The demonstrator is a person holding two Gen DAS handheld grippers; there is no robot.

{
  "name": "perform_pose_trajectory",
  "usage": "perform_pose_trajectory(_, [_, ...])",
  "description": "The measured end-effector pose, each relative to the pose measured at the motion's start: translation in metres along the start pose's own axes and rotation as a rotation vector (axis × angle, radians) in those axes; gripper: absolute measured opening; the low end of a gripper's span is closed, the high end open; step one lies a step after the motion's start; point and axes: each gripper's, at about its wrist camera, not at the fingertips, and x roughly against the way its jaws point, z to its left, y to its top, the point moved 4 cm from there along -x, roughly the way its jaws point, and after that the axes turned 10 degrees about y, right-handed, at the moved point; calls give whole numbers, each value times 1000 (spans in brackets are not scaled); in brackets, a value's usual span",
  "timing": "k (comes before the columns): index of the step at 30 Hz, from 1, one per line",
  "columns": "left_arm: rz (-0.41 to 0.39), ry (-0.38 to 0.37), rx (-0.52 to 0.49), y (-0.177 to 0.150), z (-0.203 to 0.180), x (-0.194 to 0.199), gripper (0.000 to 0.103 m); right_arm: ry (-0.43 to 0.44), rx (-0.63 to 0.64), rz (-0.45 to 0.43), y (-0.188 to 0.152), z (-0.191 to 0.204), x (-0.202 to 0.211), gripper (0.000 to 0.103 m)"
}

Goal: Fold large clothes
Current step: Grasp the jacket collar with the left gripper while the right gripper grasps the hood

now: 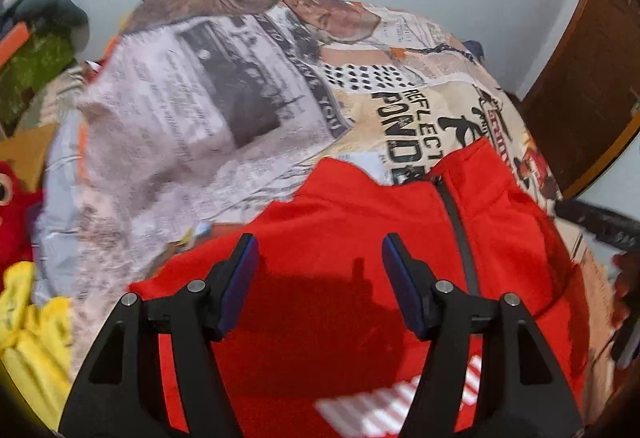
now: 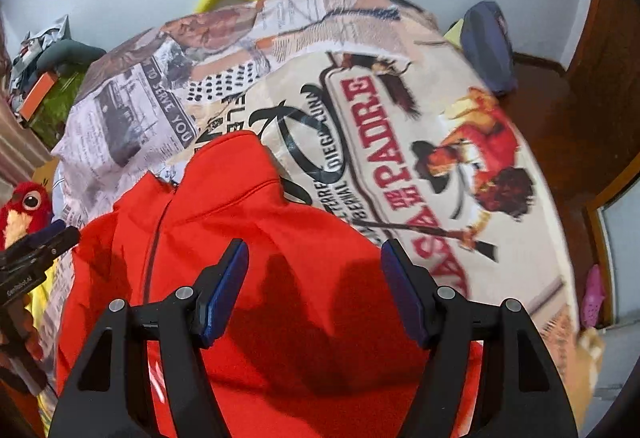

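The left gripper [image 1: 320, 258] and the right gripper [image 2: 314, 258] sit closest to their cameras, each with its blue-padded fingers [image 1: 240, 278] spread apart and nothing between them, poised above the red jacket [image 1: 360, 258]. That jacket, with a dark zipper [image 1: 460, 238] running down from its collar and white stripes [image 1: 384, 410] near the lower edge, lies flat on a bed covered by a large newspaper-and-poster print cover [image 2: 400, 142]. Beside the bed are yellow cloth [image 1: 28, 338], a red plush bird [image 2: 24, 206] and a pink shoe [image 2: 592, 296] on the floor.
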Motion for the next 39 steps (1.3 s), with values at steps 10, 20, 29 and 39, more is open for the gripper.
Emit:
perform_pose_trajectory(10, [61,14,51,9,10,-78,68,41,35,50,15,18,-58,65])
perform_pose_trajectory(20, [66,-129,107,0,21,-87,42,107,131,33,10,31,-60,18])
perform_pose_trajectory(29, [1,-67,15,-1,17,-27,3,157,130,-13,7,44,-20,5])
perform_pose_trajectory(39, [-98,-65,-103,-37,4,91,3,163,281,-93,-35,83,74,2])
